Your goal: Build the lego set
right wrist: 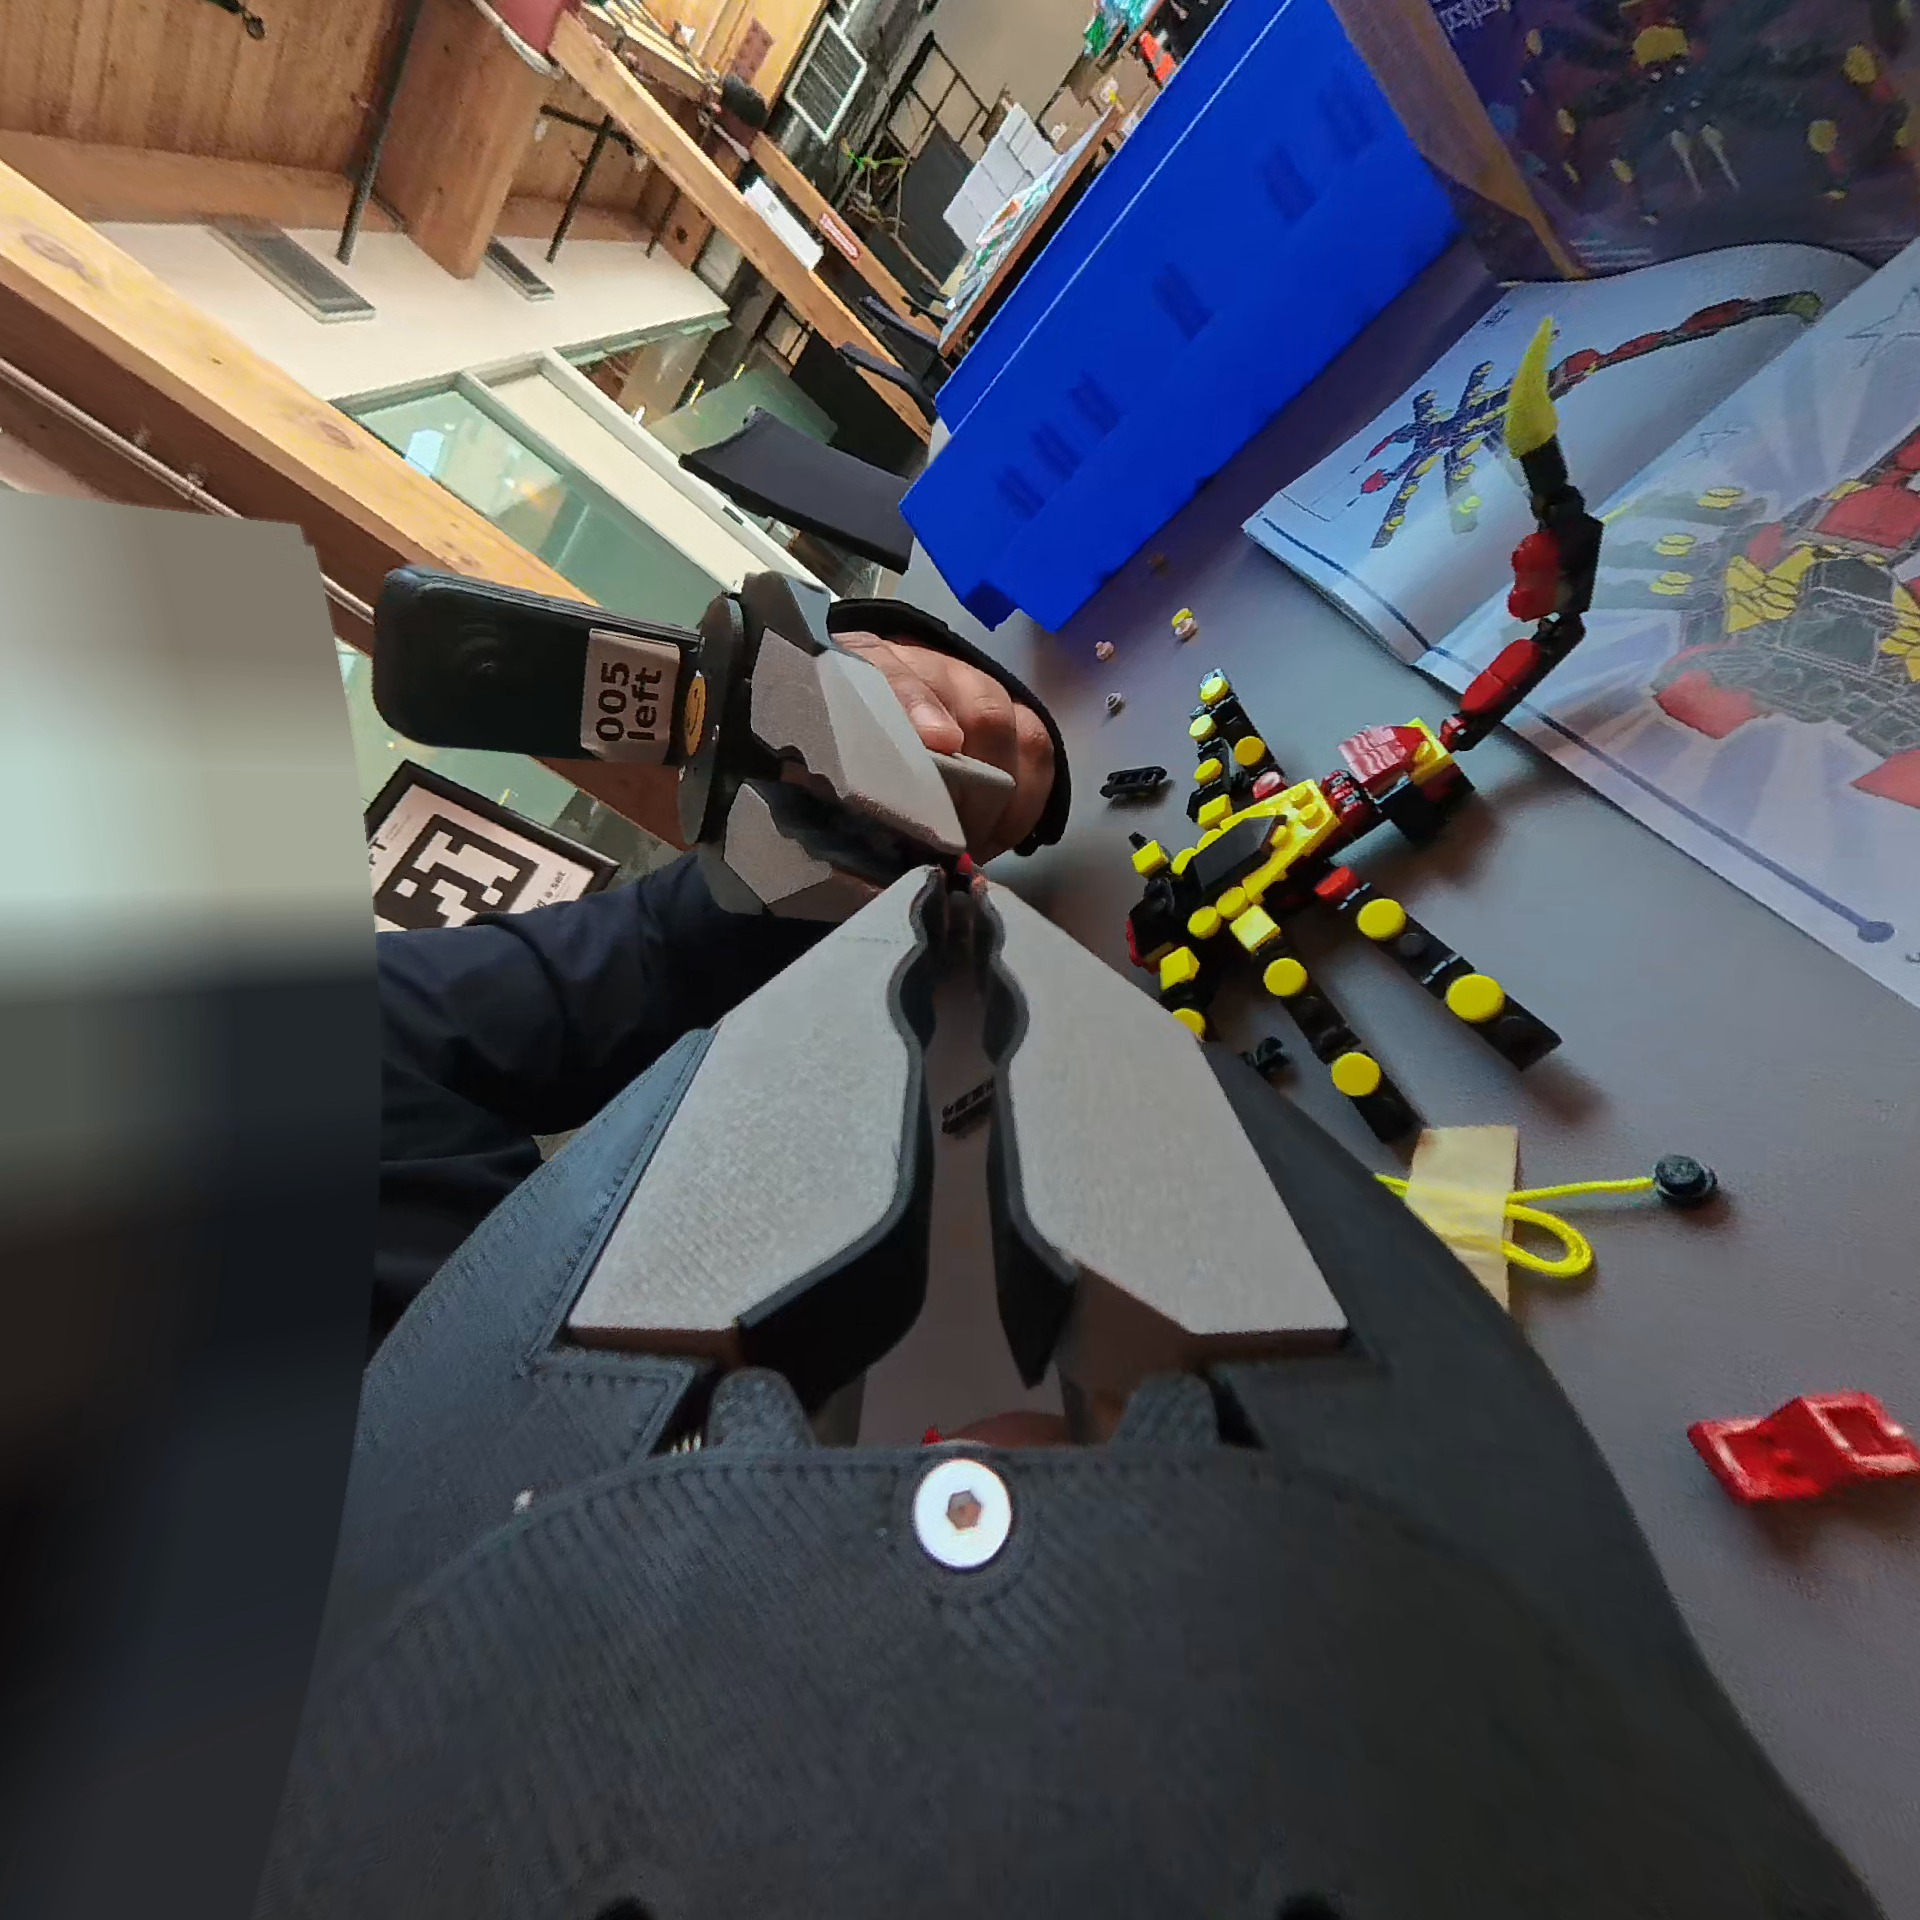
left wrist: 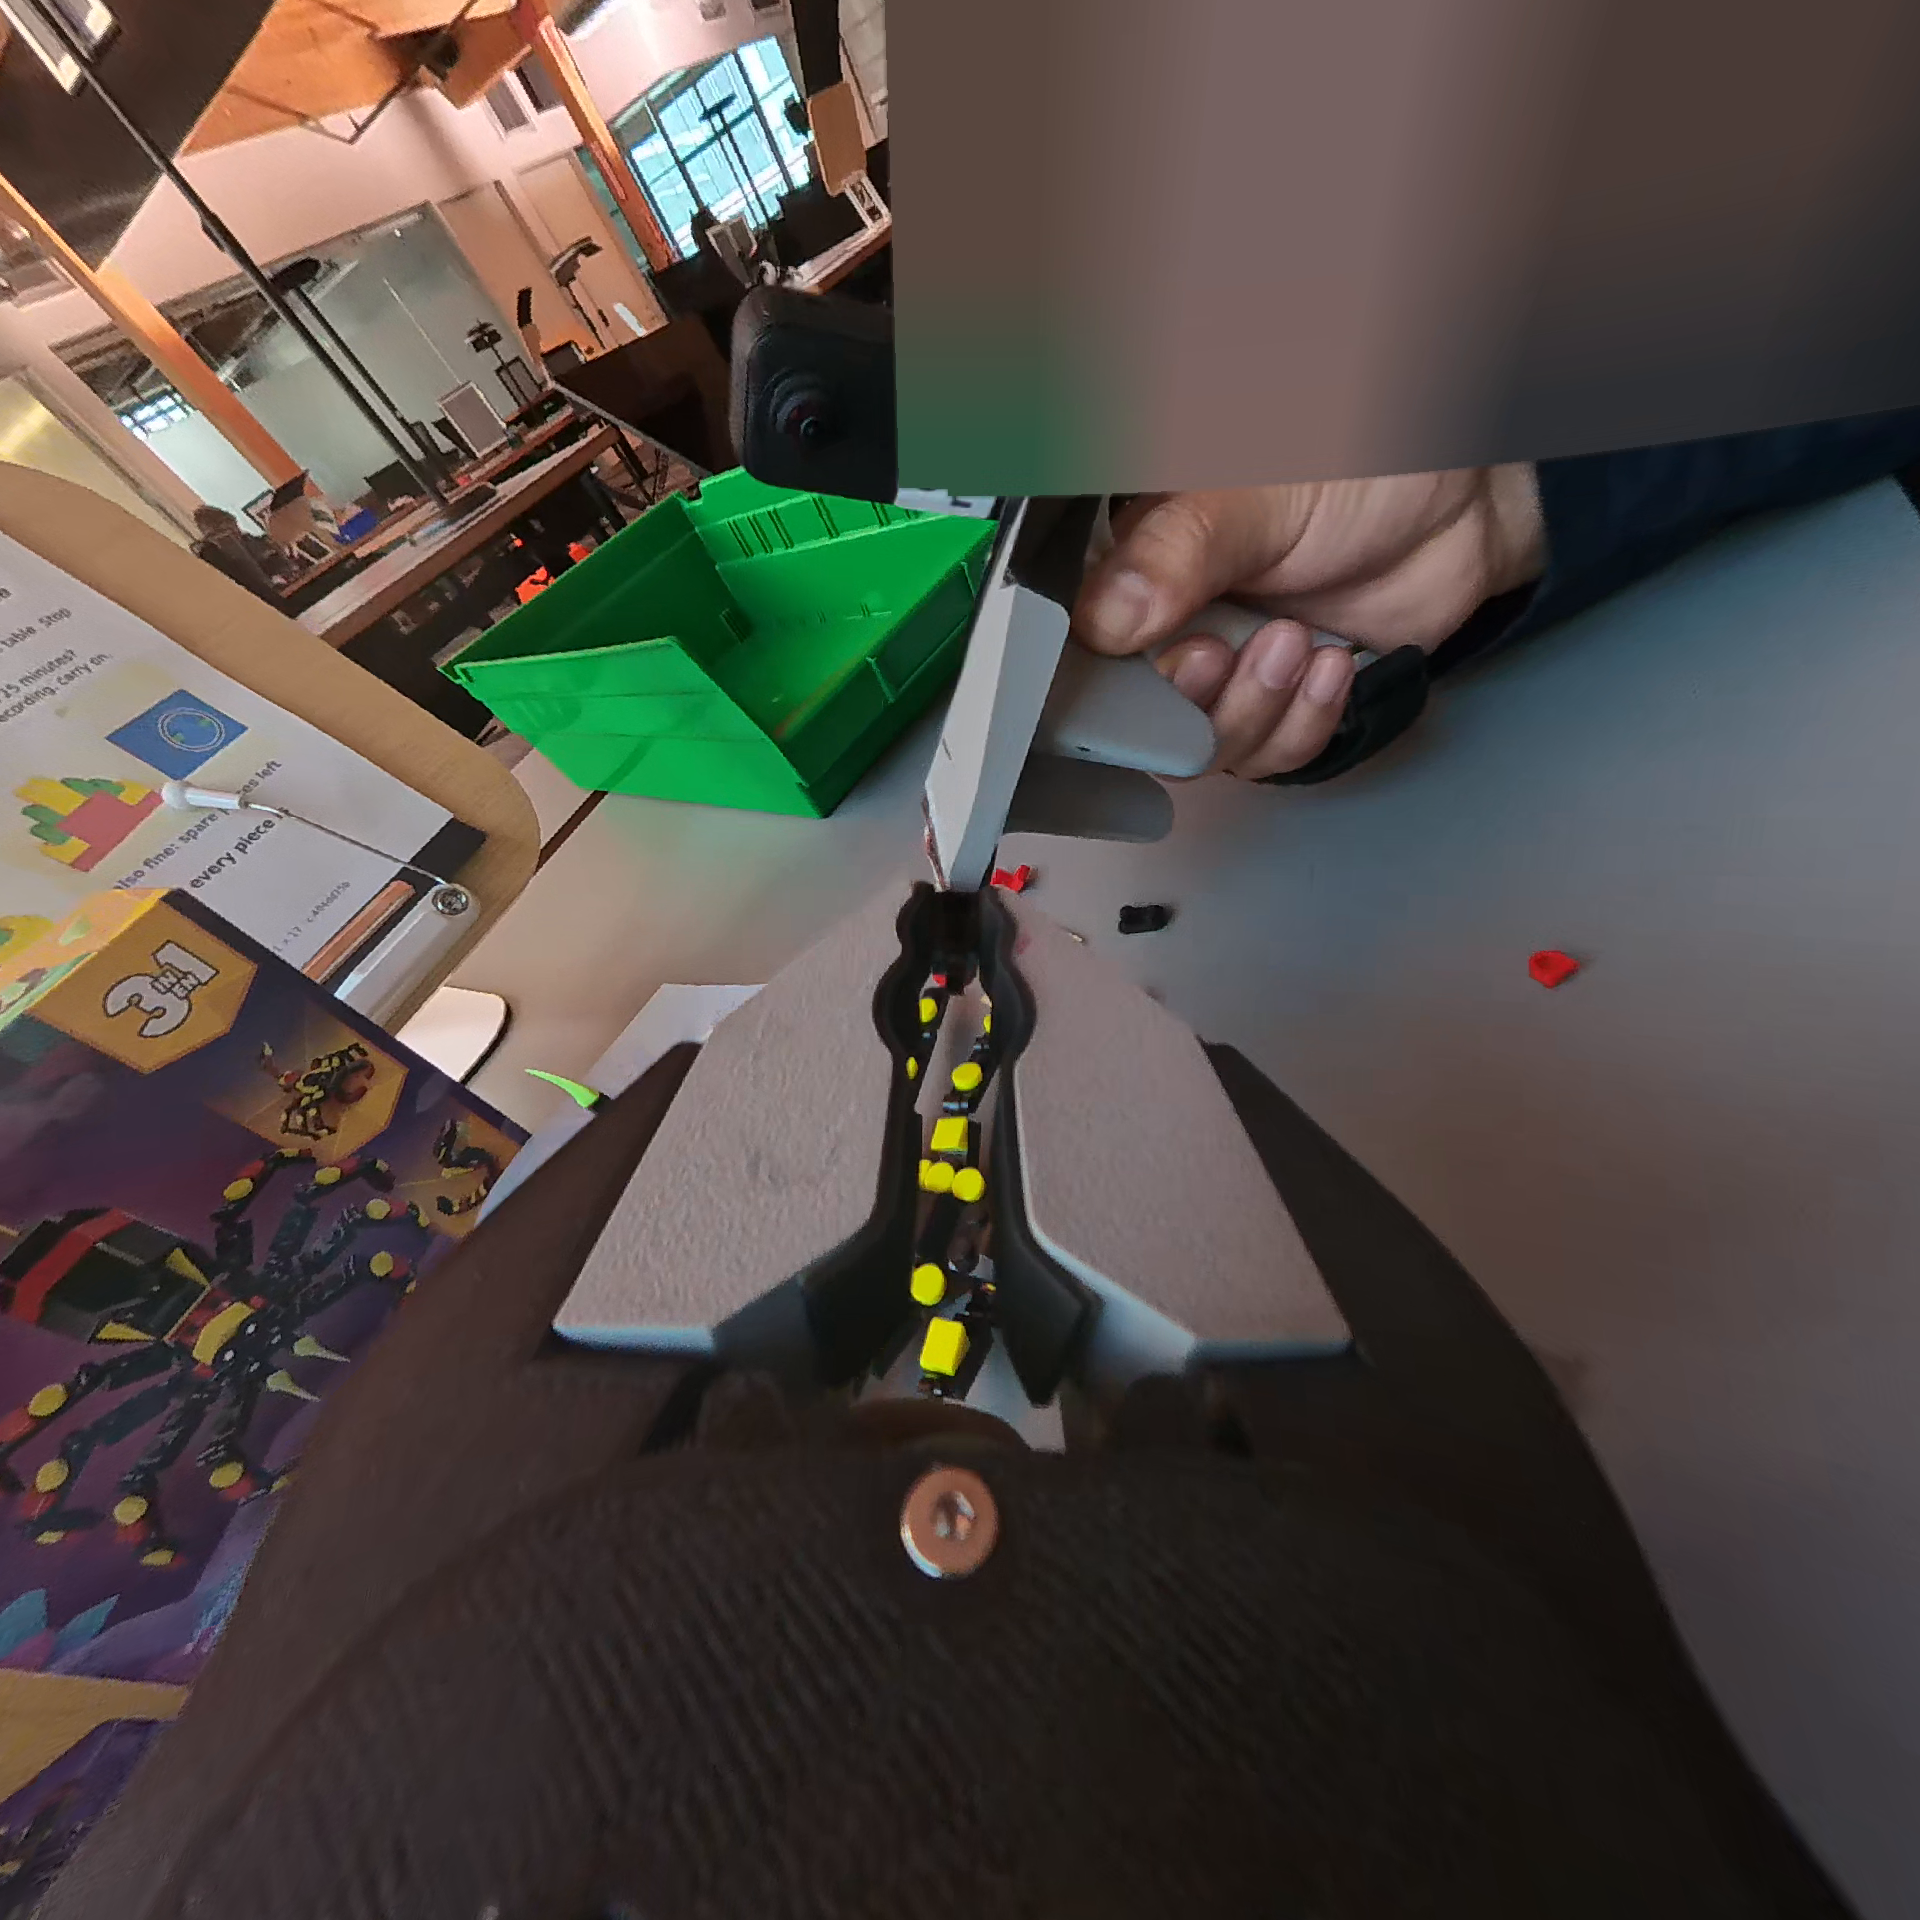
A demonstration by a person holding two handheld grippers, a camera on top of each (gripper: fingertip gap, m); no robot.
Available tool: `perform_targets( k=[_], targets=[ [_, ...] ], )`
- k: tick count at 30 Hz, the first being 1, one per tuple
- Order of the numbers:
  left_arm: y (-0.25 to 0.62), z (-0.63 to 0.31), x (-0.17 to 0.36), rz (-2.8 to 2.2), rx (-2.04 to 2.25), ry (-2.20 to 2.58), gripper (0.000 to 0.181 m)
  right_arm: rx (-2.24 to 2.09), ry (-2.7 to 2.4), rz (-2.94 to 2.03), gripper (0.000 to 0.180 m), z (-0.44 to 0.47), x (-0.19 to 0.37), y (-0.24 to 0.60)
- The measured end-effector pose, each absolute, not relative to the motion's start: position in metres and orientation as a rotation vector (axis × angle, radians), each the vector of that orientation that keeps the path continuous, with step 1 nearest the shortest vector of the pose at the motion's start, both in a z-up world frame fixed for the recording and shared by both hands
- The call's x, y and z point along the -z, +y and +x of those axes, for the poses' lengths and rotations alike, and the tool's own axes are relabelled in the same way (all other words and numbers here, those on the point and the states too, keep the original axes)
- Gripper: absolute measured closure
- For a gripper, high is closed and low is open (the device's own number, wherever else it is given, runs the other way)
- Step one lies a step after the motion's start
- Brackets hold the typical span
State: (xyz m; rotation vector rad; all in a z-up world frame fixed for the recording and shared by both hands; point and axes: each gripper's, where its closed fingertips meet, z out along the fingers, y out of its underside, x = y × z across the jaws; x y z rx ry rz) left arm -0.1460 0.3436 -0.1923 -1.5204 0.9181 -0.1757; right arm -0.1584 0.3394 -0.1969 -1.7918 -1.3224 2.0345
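left gripper [left wrist: 951,940]: tips pinched on a tiny black-and-red lego piece [left wrist: 943,975], met tip to tip with the right gripper
right gripper [right wrist: 954,902]: tips nearly together at that piece, grip unclear
scorpion model [right wrist: 1309,831]: on the grey table [right wrist: 1714,1091], partly on the instruction booklet [right wrist: 1683,582]
loose red piece [right wrist: 1808,1446]: near right edge
bins: green bin [left wrist: 727,655], blue bin [right wrist: 1174,312]

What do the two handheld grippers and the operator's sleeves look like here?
Both grippers, left gripper and right gripper, have grey wedge fingers with black wavy pads on a ribbed black body with one silver screw. The sleeve is dark navy.
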Motion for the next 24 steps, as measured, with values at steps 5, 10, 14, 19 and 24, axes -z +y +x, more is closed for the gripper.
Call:
perform_targets(
  k=[5, 10, 14, 19, 24],
  targets=[
    [0.349, -0.148, 0.196, -1.546, 0.171, 0.903, 0.178, -2.056, -1.271, -1.820, 0.180, -0.161, 0.201, 0.344],
    [0.352, -0.151, 0.196, -1.551, 0.156, 0.885, 0.179, -2.000, -1.257, -1.816, 0.180, -0.163, 0.202, 0.348],
    [0.356, -0.155, 0.199, -1.565, 0.108, 0.886, 0.179, -1.969, -1.224, -1.842, 0.180, -0.167, 0.207, 0.353],
    [0.346, -0.093, 0.174, -1.311, -0.036, 1.042, 0.181, -1.842, -1.292, -1.854, 0.180, -0.188, 0.220, 0.355],
    [0.351, -0.170, 0.139, -1.350, 0.222, 0.664, 0.181, -1.588, -1.272, -1.853, 0.180, -0.184, 0.227, 0.384]
  ],
)
